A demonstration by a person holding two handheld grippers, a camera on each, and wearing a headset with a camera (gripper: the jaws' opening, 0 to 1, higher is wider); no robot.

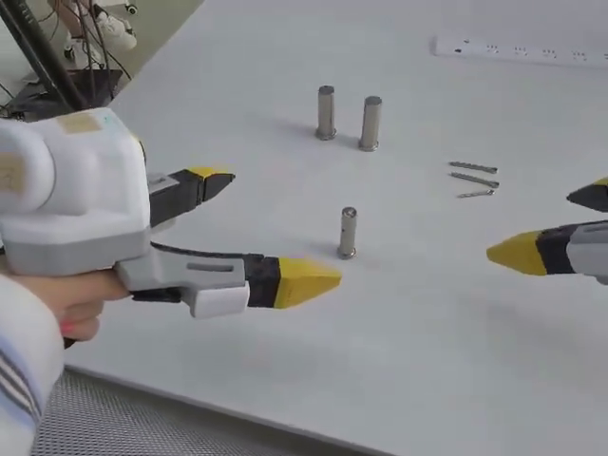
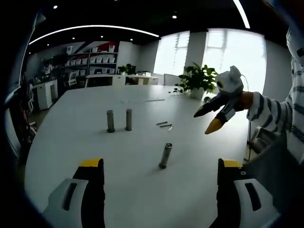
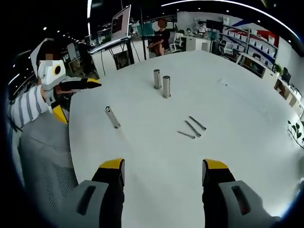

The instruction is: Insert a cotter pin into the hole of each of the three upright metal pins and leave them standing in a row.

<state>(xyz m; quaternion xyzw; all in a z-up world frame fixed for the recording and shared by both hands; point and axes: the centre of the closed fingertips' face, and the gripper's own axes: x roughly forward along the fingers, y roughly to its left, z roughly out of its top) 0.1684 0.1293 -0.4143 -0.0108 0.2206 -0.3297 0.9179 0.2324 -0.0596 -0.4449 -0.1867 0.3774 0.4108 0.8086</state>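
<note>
Three grey metal pins stand upright on the white table: two side by side at the back (image 1: 326, 113) (image 1: 370, 123) and one alone nearer me (image 1: 348, 233). Three thin cotter pins (image 1: 473, 180) lie flat to the right of them. My left gripper (image 1: 271, 228) hovers open, left of the near pin, nothing between its yellow-tipped jaws. My right gripper (image 1: 546, 225) comes in at the right edge, open and holding nothing. The near pin (image 2: 165, 155) and the pair (image 2: 119, 120) lie ahead in the left gripper view; the cotter pins (image 3: 191, 128) lie ahead in the right gripper view.
A white power strip (image 1: 518, 49) lies at the back right of the table (image 1: 237, 380). The table's front edge runs below my left hand, with a mesh chair surface (image 1: 104, 423) beneath. Office desks and a potted plant (image 2: 199, 80) stand far off.
</note>
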